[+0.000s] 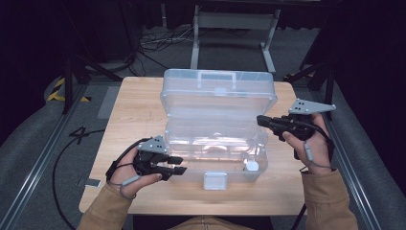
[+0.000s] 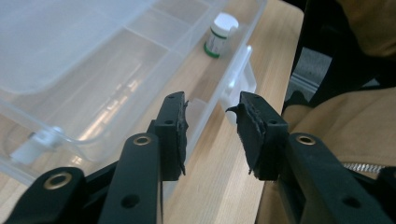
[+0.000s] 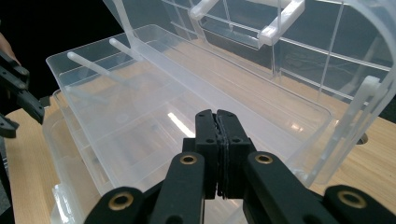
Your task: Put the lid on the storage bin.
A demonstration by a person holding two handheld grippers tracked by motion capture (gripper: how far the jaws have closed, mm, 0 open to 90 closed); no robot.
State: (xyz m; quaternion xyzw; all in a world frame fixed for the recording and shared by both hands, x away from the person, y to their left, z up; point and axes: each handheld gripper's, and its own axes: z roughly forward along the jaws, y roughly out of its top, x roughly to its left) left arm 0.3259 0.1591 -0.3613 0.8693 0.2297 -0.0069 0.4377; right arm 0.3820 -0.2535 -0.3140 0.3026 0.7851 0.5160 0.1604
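Note:
A clear plastic storage box (image 1: 215, 158) stands on the wooden table (image 1: 139, 105) with its lid (image 1: 218, 91) raised. A clear inner tray (image 3: 140, 112) rests across its top. A small white-capped bottle (image 1: 252, 166) (image 2: 219, 33) stands in the front right compartment. My left gripper (image 1: 176, 165) (image 2: 212, 133) hovers open at the box's front left corner, nothing between its pads. My right gripper (image 1: 261, 120) (image 3: 217, 116) reaches in from the right, jaws shut with pads together, tips over the tray's right end. I cannot make out anything pinched.
The box's white front latch (image 1: 215, 181) (image 2: 238, 88) hangs over the table's near edge area. A metal frame (image 1: 234, 28) and cables lie on the floor behind the table. Rails run along both sides of the table.

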